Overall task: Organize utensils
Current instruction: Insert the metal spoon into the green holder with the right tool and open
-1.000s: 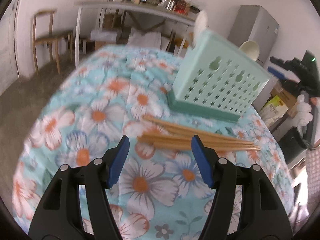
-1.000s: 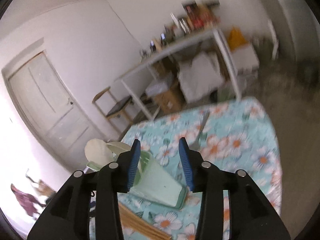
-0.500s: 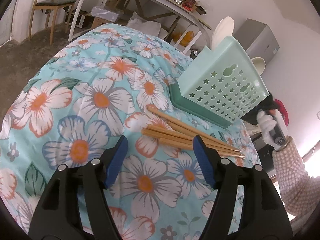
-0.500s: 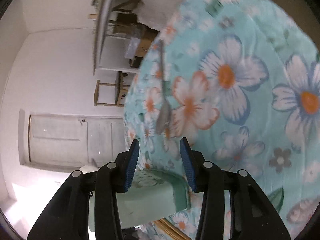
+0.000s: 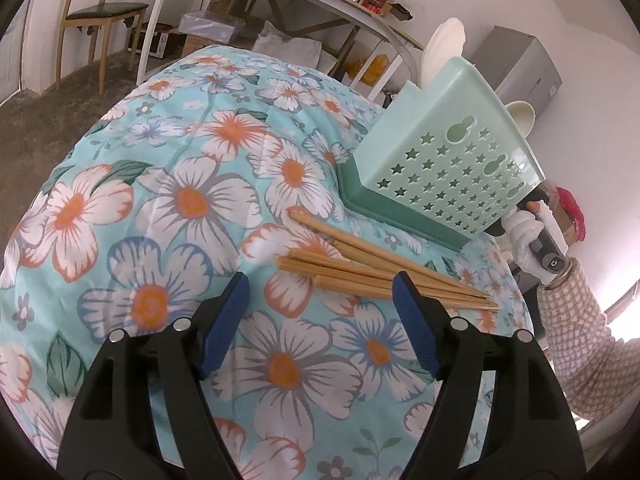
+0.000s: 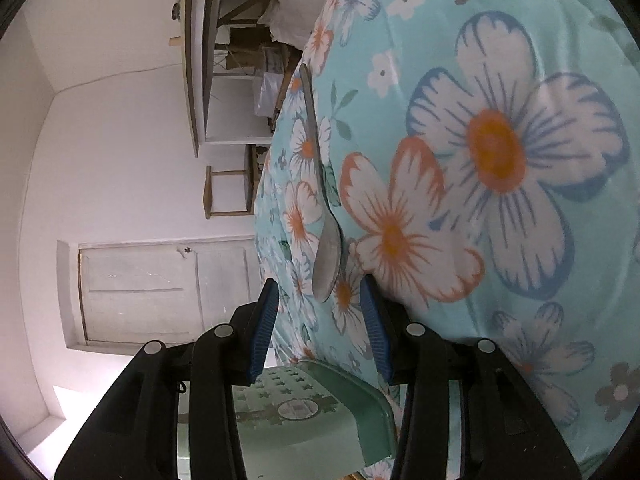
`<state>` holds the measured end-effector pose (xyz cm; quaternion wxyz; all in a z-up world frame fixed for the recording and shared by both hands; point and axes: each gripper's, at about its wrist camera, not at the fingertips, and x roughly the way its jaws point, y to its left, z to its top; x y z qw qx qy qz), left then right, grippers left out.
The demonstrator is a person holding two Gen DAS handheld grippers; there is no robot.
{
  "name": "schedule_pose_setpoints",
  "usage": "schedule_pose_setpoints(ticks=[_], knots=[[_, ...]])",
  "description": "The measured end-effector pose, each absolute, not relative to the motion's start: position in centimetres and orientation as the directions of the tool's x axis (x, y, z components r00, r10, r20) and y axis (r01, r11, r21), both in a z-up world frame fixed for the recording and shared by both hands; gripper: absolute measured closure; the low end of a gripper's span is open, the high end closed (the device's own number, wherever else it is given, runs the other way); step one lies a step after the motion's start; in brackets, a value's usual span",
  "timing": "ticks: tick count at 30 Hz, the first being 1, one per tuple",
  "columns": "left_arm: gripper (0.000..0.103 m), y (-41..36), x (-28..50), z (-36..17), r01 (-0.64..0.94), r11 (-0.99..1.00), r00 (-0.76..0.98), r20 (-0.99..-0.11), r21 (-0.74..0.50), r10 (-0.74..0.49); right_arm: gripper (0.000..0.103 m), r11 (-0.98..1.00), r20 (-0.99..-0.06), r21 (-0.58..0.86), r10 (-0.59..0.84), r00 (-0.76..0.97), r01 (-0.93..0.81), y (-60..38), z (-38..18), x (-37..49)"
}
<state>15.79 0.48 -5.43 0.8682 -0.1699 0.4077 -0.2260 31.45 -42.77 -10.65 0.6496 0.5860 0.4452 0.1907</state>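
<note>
Item: utensil-sorting, in progress. Left gripper (image 5: 320, 300): jaws spread wide and empty, now lower and nearer the wooden chopsticks (image 5: 372, 270) than a second ago, the bundle's butt ends just beyond its blue tips. Chopsticks: loose fan flat on the floral tablecloth (image 5: 168, 208), near the table's right edge, just in front of the mint utensil caddy (image 5: 452, 160). Caddy: tipped off its base, white spoons showing behind its rim. Right gripper (image 6: 318, 320): jaws apart, holding nothing, rolled sideways since a second ago and now lined up with the metal spoon (image 6: 326, 256). Spoon: flat on the cloth, bowl nearest the tips. Judgement: both pickups pending; nothing grasped yet.
</note>
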Motion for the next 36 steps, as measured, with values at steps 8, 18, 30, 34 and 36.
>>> schedule_pose_setpoints(ticks=[8,18,30,34,36], knots=[[0.033,0.4,15.8,-5.4,0.252,0.842,0.568,-0.632,-0.477,-0.528,0.090,0.237,-0.382,0.917,0.752,0.538,0.320,-41.8,-11.7,32.9],[0.033,1.2,15.5,-5.4,0.248,0.827,0.574,-0.611,-0.504,-0.545,0.098,0.377,-0.471,0.881,0.657,0.589,0.285,-41.5,-9.7,31.7],[0.034,1.5,15.1,-5.4,0.236,0.825,0.584,-0.603,-0.514,-0.543,0.100,0.907,-0.766,0.385,0.213,0.607,0.169,-42.6,-1.6,23.0],[0.034,1.0,15.1,-5.3,0.232,0.842,0.589,-0.619,-0.486,-0.520,0.100,0.978,-0.766,0.158,0.034,0.642,0.137,-42.0,1.5,19.5],[0.034,0.7,15.1,-5.1,0.229,0.854,0.592,-0.630,-0.467,-0.503,0.100,0.990,-0.750,0.081,-0.019,0.661,0.119,-41.9,2.8,17.4]])
